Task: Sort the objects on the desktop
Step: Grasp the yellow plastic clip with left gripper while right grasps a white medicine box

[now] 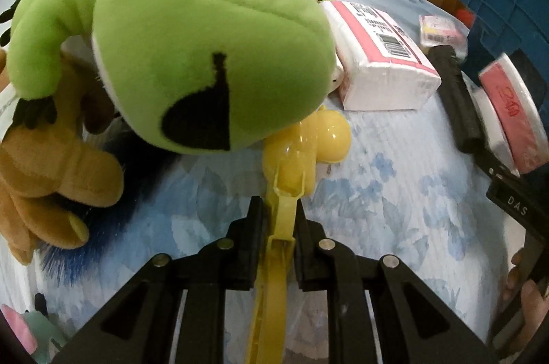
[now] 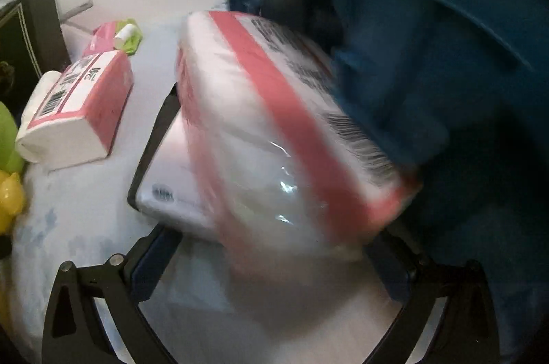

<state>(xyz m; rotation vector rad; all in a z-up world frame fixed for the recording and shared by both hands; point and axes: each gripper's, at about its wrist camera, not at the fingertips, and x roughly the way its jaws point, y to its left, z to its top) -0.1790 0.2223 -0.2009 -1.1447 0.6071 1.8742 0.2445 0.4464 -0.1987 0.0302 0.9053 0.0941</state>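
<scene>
Tissue pack (image 2: 284, 130), pink-striped and blurred, sits wedged between the fingers of your right gripper (image 2: 274, 247), which grasps it by its sides; it hangs tilted above a white tablet-like slab (image 2: 164, 185) and right against the wall of the blue crate (image 2: 429, 31) at the table's far right edge. Your left gripper (image 1: 278, 209) is clenched on the stem of a yellow plastic toy (image 1: 305, 151), whose rounded body rests on the blue floral tablecloth (image 1: 377, 192) near the middle of the table. A second tissue pack (image 1: 381, 55) lies flat just beyond that toy. A green plush (image 1: 192, 55) looms over the toy at the left side, above a brown plush (image 1: 51, 165). Near the far edge you can see a small white-capped bottle (image 2: 125, 33) lying on pink and green packets.
</scene>
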